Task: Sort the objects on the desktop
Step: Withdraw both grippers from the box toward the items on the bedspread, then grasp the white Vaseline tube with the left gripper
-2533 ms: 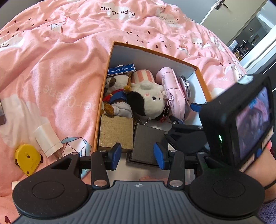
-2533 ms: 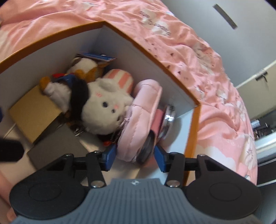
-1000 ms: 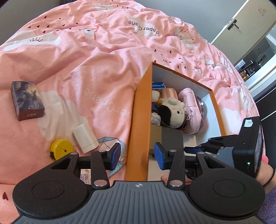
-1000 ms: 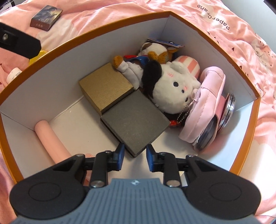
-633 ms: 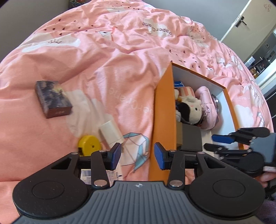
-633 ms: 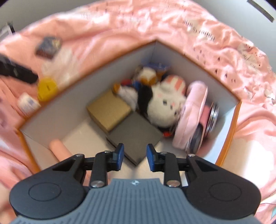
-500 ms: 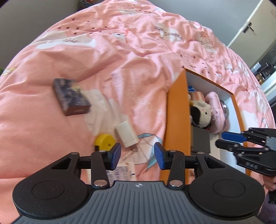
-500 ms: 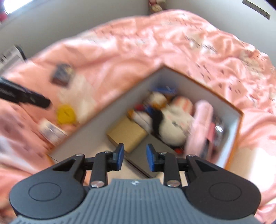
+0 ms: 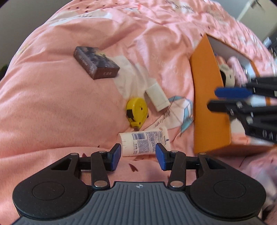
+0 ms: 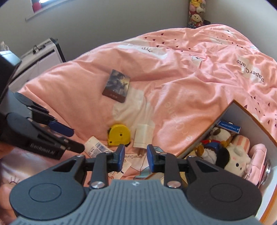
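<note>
A big pink blanket point(image 10: 181, 83) with little hearts and words covers the bed. Behind it is a grey wall point(image 10: 103, 22). Soft toys point(image 10: 196, 14) sit stacked in the far corner, against that wall.

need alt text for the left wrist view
The open left gripper hangs above a white tube on a pink duvet. Beyond lie a yellow tape measure, white charger, dark card box and orange box.

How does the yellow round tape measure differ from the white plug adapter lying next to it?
The yellow round tape measure is bright and disc-shaped; the white plug adapter is pale and blocky. The adapter shows metal prongs, the tape measure a black clip. Both lie loose on the pink quilt, outside the orange box.
</note>
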